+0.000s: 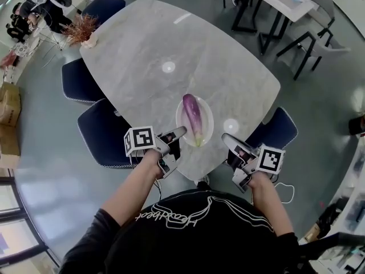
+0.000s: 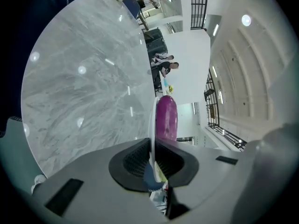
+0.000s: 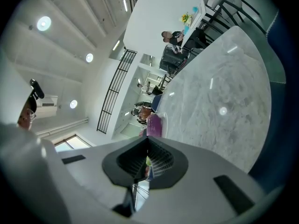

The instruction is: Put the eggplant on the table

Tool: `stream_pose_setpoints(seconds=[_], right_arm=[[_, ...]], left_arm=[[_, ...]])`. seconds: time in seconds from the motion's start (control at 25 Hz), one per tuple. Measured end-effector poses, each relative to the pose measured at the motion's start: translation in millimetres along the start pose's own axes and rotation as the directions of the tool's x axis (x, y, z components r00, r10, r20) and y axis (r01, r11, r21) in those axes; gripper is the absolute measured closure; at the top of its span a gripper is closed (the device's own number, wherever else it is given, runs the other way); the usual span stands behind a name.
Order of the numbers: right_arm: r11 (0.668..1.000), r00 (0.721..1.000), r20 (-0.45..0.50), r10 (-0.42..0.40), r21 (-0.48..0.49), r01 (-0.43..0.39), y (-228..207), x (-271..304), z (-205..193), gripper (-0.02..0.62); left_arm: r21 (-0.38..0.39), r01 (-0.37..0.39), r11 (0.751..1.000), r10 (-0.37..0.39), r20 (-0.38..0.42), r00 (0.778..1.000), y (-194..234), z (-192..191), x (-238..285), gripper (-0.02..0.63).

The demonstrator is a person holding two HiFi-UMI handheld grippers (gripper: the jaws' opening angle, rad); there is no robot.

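The eggplant [image 1: 193, 117] lies on a white plate [image 1: 207, 119] near the table [image 1: 148, 44] edge closest to me. My left gripper [image 1: 178, 132] is clamped on the plate's rim. My right gripper [image 1: 227, 139] sits just beside the plate, jaws together and empty.

Grey marble table [image 1: 142, 44] bears a white plate [image 1: 207, 119]

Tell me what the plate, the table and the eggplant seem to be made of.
The plate looks like glazed ceramic, possibly melamine: plain white, smooth, with a thin hard rim. The table has a grey veined top, stone or stone-look laminate, polished enough to mirror ceiling lights. The eggplant has glossy purple skin; real or plastic, I cannot tell.
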State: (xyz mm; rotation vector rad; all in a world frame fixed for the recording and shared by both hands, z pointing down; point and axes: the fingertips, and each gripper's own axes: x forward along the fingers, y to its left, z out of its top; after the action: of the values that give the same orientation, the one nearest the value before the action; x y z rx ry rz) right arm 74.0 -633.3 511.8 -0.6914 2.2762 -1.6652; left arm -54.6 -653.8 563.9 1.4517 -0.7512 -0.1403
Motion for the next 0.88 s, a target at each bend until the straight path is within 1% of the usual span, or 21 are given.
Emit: stream_pose_setpoints(seconds=[0.28,0.52,0.68,0.88], right_arm=[[1.000,1.000,-0.001,-0.006,0.026,0.006,-10.0,2.6,1.4,0.589],[0.999,1.000,0.010,-0.027,0.045,0.026,-25.1,4.1,4.7,0.591],[0.998,1.000,0.021,-0.021,0.062,0.020,-32.4,4.4,6.8,0.591],[0.997,0.999,0.034,-0.028,0.078,0.025,-41.8,5.1,9.1,0.591]], left_arm=[[-0.013,-0.040,0.999,0.040,-0.014,0.999,27.5,11.1,17.7,0.578],[-0.003,-0.088,0.996,0.088,-0.042,0.995,51.1,14.3,29.0,0.578],[-0.013,-0.095,0.995,0.094,-0.037,0.995,65.9,17.8,34.6,0.578],[-0.038,-0.123,0.992,0.122,-0.035,0.992,82.5,17.8,35.7,0.578]])
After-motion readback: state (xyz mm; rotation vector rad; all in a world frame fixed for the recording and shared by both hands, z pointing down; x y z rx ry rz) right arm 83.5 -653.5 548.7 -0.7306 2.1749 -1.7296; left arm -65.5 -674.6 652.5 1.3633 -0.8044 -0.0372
